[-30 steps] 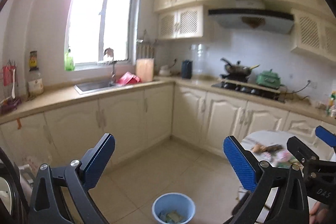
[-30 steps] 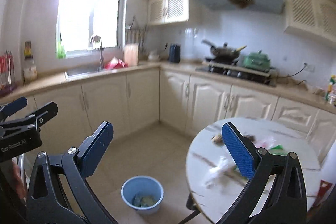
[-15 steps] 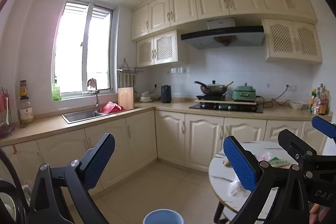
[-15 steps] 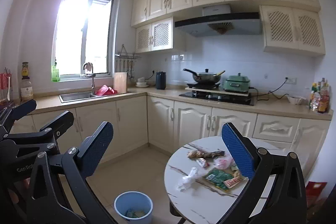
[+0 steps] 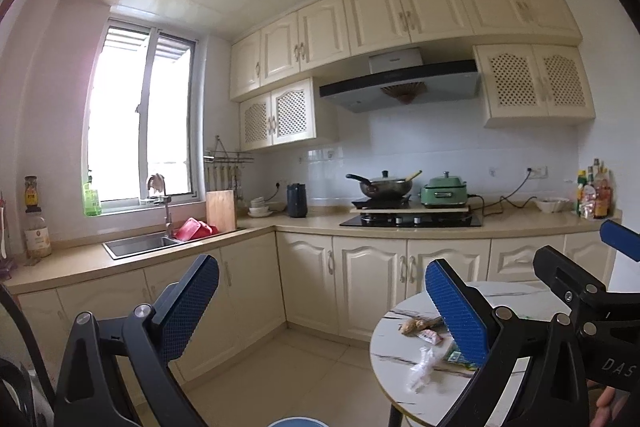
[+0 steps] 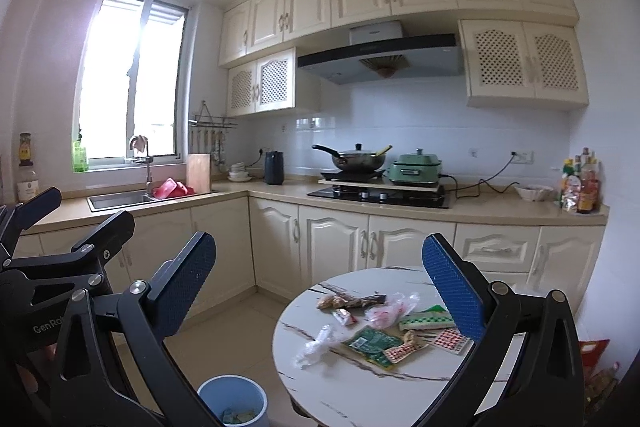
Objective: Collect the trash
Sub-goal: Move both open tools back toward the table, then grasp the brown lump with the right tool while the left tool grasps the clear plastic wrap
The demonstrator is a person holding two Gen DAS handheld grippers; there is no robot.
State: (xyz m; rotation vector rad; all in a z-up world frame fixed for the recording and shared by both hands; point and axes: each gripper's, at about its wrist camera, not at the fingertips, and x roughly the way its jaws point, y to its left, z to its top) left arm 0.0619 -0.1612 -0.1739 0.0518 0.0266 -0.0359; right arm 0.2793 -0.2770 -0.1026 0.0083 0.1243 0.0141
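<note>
A round white marble table (image 6: 360, 383) holds several pieces of trash: a crumpled clear plastic wrapper (image 6: 316, 345), a green packet (image 6: 370, 343), a pink plastic bag (image 6: 386, 311), a small red wrapper (image 6: 343, 315) and brown scraps (image 6: 348, 301). A blue bin (image 6: 232, 403) with some trash inside stands on the floor left of the table. My right gripper (image 6: 320, 283) is open and empty, held above the table's near side. My left gripper (image 5: 320, 303) is open and empty, left of the table (image 5: 396, 359). The plastic wrapper (image 5: 422, 369) also shows there.
Cream cabinets run along the far walls with a sink (image 6: 120, 201), a wok on the hob (image 6: 358, 159) and a green cooker (image 6: 416, 165). Bottles (image 6: 580, 183) stand at the counter's right end. Tiled floor lies between the table and cabinets.
Both grippers have tilted upward and drawn back, so the view rose from the floor and bin to the cabinets and ceiling. Both stay open and empty.
</note>
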